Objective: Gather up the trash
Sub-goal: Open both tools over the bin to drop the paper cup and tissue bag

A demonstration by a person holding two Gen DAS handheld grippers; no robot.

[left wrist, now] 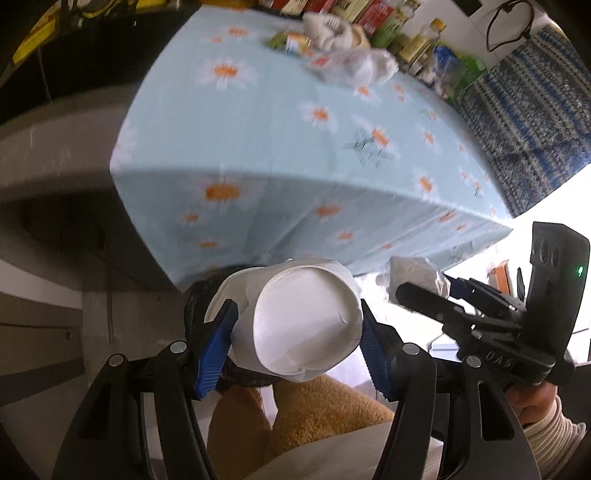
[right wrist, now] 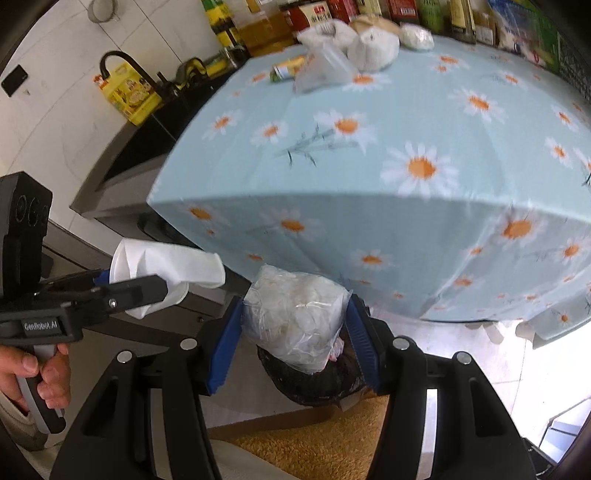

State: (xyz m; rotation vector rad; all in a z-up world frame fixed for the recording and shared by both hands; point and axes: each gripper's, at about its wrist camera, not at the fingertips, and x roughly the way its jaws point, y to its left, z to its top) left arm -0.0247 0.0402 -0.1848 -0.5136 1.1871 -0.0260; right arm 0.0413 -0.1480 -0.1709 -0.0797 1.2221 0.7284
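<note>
My left gripper (left wrist: 295,332) is shut on a crushed white paper cup (left wrist: 295,321), its base turned toward the camera; the same cup (right wrist: 166,273) shows at the left of the right wrist view. My right gripper (right wrist: 295,325) is shut on a clear plastic bag of white scraps (right wrist: 295,317), seen small at the right of the left wrist view as the bag (left wrist: 413,273). Both hang off the near edge of the table (right wrist: 369,147), above a black-lined trash bin (right wrist: 317,384) on the floor. More trash lies far across the table: crumpled white bags (right wrist: 354,44), a clear wrapper (right wrist: 321,70) and a small can (right wrist: 288,68).
A daisy-print blue tablecloth (left wrist: 277,129) hangs over the table's front. Bottles and boxes (right wrist: 369,9) line the far edge. A dark sink counter (right wrist: 147,147) with a yellow oil jug (right wrist: 129,92) stands left. A person's hand (right wrist: 33,373) holds the left gripper. Tan-clad legs (left wrist: 314,413) are below.
</note>
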